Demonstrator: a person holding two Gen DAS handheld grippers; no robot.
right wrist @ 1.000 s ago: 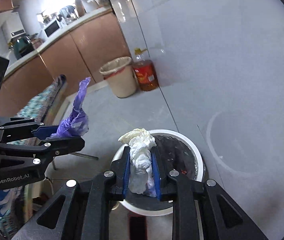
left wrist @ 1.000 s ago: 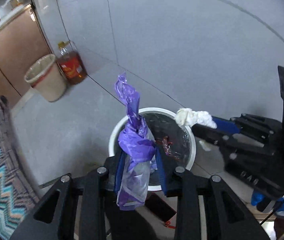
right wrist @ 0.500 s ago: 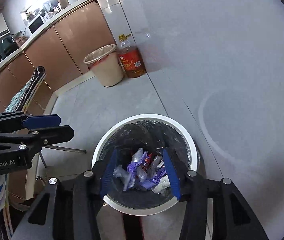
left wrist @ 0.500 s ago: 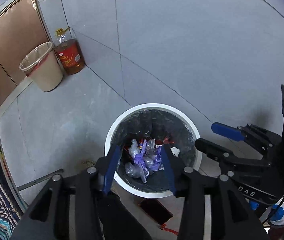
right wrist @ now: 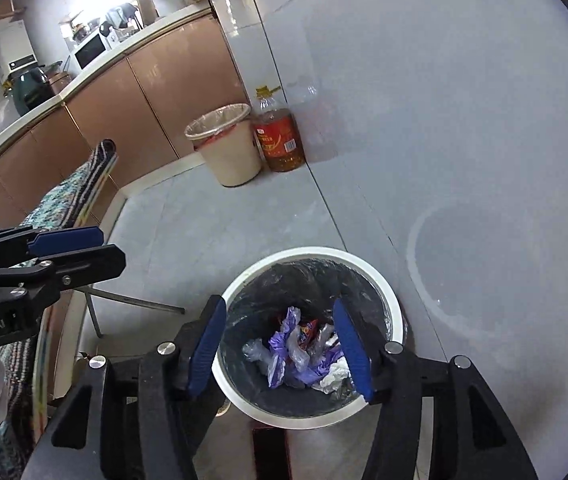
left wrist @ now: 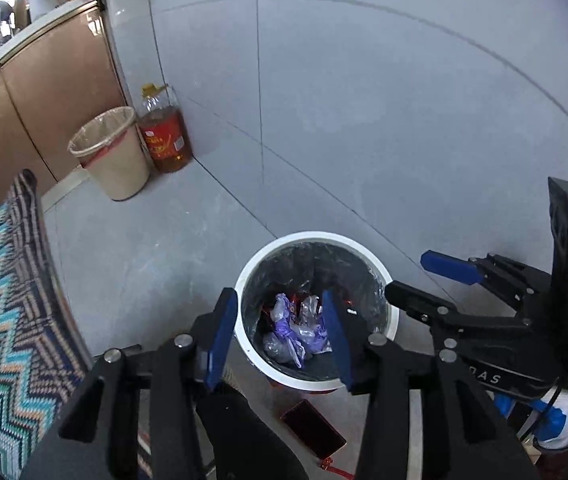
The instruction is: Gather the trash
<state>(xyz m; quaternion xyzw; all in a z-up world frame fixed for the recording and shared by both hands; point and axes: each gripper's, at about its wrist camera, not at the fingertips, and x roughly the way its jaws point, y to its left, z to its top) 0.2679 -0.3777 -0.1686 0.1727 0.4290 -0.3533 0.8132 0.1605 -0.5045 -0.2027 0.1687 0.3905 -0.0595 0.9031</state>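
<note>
While partly claw-hidden [left wrist: 280, 316], purple bag [right wrist: 284, 356] amid indistinct bin [right wrist: 367, 258] litter

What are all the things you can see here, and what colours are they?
White bin: one, white rim with black liner, on the grey floor under both grippers.
Purple plastic bag: one, crumpled, inside the white bin.
White tissue: one, crumpled, inside the white bin beside the bag.
Beige bin: one, clear liner, by the brown cabinets.
Oil bottle: one, amber with red label, right of the beige bin against the wall.
Zigzag cloth: one, teal, blue and white, at left.
Red flat thing: one, on the floor beside the white bin.
Microwave: one, white, on the counter.
Left gripper: black, blue fingers, open, holding nothing.
Right gripper: black, blue fingers, open, holding nothing.
</note>
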